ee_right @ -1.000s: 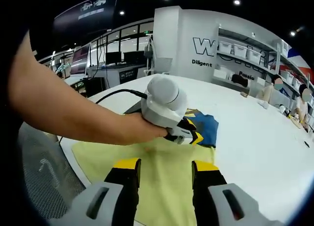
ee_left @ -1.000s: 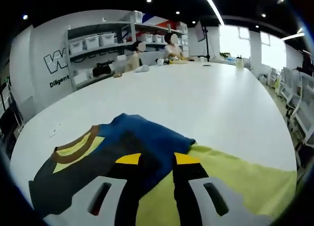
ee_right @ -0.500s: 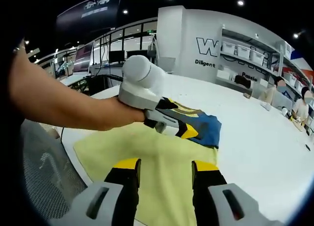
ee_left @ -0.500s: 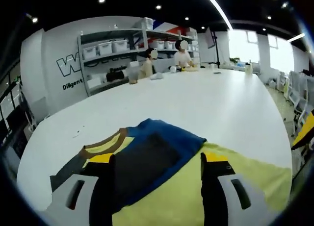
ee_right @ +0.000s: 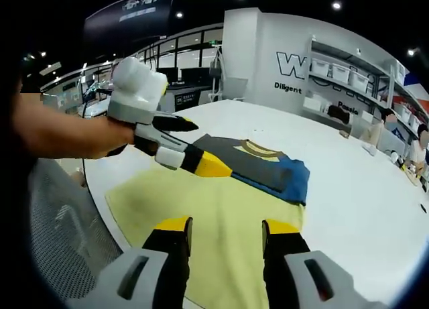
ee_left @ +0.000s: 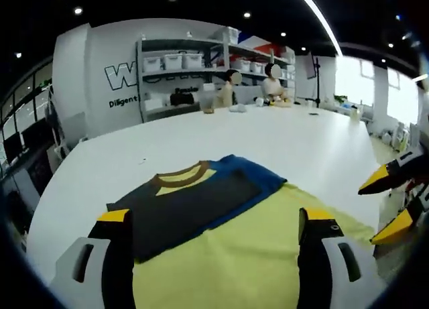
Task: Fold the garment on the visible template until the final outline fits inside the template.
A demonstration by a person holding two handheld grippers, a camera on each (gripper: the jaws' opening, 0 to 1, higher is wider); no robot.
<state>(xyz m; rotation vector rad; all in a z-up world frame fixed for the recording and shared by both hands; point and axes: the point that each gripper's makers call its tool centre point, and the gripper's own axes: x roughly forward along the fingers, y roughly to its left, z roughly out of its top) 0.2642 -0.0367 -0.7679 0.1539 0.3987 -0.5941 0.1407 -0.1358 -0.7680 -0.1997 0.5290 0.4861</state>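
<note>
The garment (ee_left: 194, 203) lies folded on the yellow template (ee_left: 261, 262); it is dark grey and blue with a brown collar. Its far edge and collar reach past the template onto the white table. My left gripper (ee_left: 214, 218) hovers over the template's near part, jaws wide apart and empty. In the right gripper view the left gripper (ee_right: 206, 147), held by a hand, floats above the garment's (ee_right: 258, 163) left end. My right gripper (ee_right: 228, 226) stands open over the template (ee_right: 208, 212), nothing between its jaws. Its yellow fingertips (ee_left: 395, 225) enter the left gripper view from the right.
The large white table (ee_left: 281, 135) stretches far beyond the template. Two people sit at its far end (ee_left: 251, 88) before shelves with white bins (ee_left: 174, 61). A mesh chair (ee_right: 60, 255) stands at the table's near edge.
The left gripper has let go of the garment, opened its jaws much wider, and risen back from it. The right gripper's jaws have kept their gap.
</note>
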